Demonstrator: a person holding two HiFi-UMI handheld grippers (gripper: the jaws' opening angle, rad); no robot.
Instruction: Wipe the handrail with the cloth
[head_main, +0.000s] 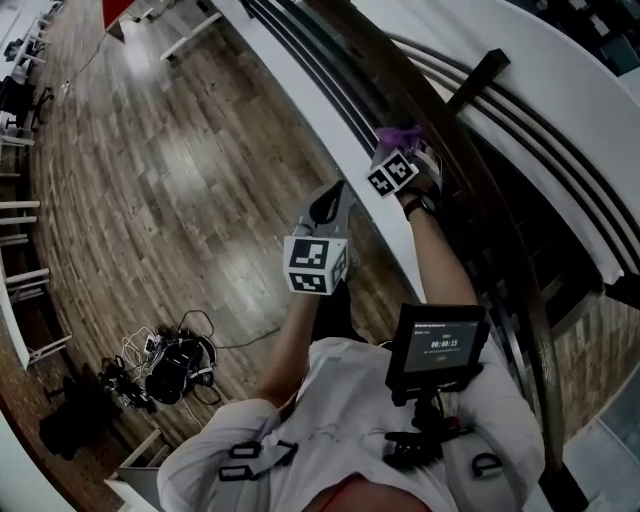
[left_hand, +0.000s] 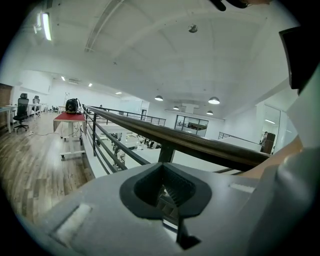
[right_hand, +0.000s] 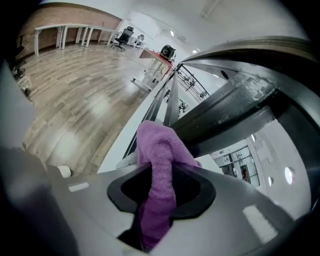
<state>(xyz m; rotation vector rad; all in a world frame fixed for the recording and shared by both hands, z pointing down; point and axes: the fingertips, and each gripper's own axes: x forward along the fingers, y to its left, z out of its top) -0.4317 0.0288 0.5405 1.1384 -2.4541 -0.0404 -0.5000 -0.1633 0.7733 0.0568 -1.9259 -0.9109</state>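
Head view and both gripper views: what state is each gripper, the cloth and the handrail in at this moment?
Left gripper: fingers shut, nothing between them, clear of the rail.
Right gripper: shut on the cloth.
Cloth: bunched, free end up against the handrail.
Handrail: met by the cloth only.

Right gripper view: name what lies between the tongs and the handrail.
The purple cloth, clamped in the right tongs, fills that stretch, its bunched end at the handrail; the right gripper view shows it.
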